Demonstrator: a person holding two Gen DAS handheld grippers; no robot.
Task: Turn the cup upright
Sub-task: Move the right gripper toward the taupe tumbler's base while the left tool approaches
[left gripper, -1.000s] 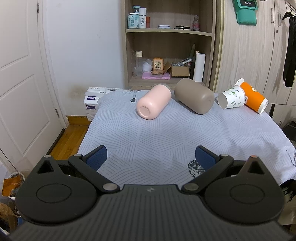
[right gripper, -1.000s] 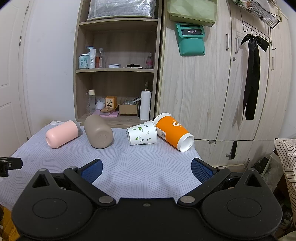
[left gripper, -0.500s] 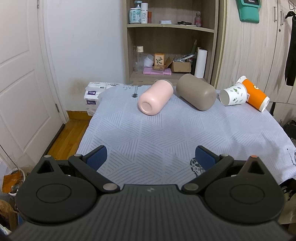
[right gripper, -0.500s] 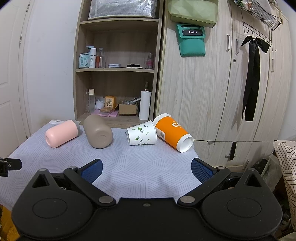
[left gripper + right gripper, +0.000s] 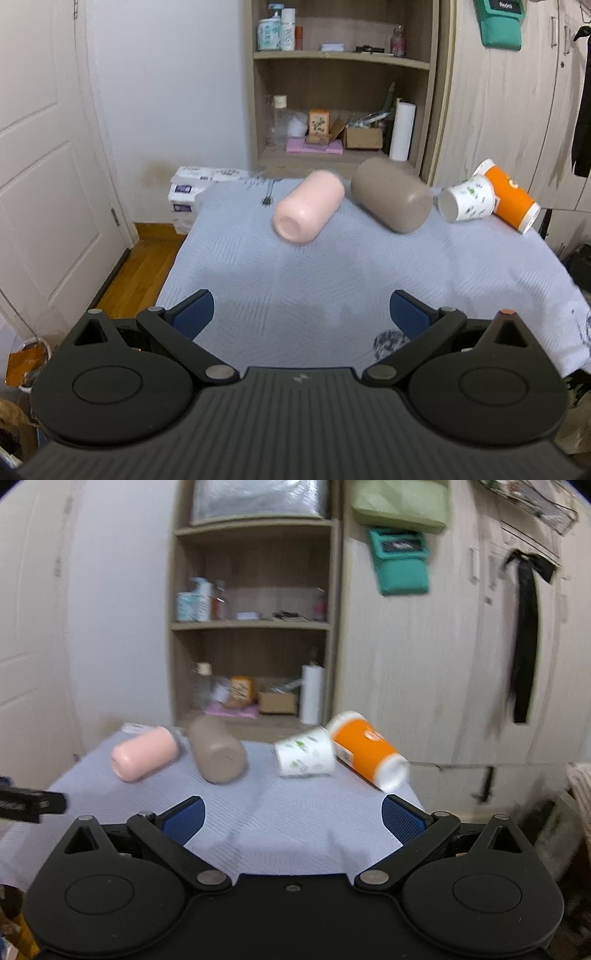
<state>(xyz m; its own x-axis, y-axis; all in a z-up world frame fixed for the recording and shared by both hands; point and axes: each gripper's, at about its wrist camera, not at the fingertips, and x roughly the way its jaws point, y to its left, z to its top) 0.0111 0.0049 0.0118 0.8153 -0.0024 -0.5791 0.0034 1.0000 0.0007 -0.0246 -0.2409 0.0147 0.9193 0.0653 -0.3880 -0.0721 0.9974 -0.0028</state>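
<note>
Several cups lie on their sides along the far part of the cloth-covered table: a pink cup, a taupe cup, a white printed paper cup and an orange cup. The right wrist view shows the same row: pink cup, taupe cup, white cup, orange cup. My left gripper is open and empty over the table's near part. My right gripper is open and empty, well short of the cups.
A wooden shelf unit with bottles, boxes and a paper roll stands behind the table. Wardrobe doors are at the right. A white door and wooden floor lie to the left. A tissue pack sits at the table's far left corner.
Both grippers have moved, and both views are now motion-blurred. The cups sit lower in both frames. The cups have not moved on the table. Both jaws stay open.
</note>
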